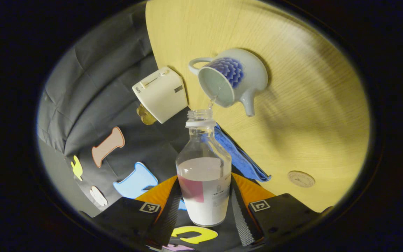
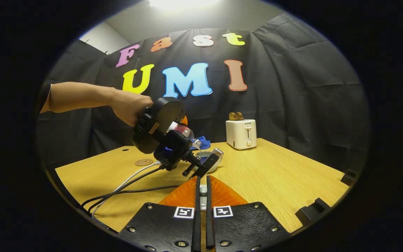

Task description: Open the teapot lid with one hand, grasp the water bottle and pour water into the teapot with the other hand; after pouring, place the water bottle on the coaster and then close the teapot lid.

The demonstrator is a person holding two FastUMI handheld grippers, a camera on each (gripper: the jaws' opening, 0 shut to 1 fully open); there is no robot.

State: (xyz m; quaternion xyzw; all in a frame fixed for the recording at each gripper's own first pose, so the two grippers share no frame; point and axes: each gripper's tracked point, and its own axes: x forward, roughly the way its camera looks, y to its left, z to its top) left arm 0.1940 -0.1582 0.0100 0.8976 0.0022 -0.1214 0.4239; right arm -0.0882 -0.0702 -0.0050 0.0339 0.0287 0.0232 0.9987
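Observation:
My left gripper (image 1: 205, 182) is shut on a clear water bottle (image 1: 204, 175) with a white and red label. The bottle is tipped forward, and a thin stream runs from its open mouth into the lidless white teapot (image 1: 231, 78) with a blue pattern. In the right gripper view a hand holds that gripper (image 2: 201, 151) and the bottle (image 2: 186, 133) over the teapot (image 2: 212, 161), which is partly hidden. My right gripper (image 2: 203, 178) is held near the table's front, shut on a small pale piece, the teapot lid (image 2: 203, 190). A round coaster (image 1: 301, 179) lies bare on the table.
A white toaster (image 2: 241, 134) with toast in it stands at the back of the wooden table (image 2: 285, 175). A blue cloth (image 1: 243, 157) lies behind the teapot. Cables (image 2: 124, 187) trail from the left gripper across the table's left front. The coaster (image 2: 144, 162) sits left of the teapot.

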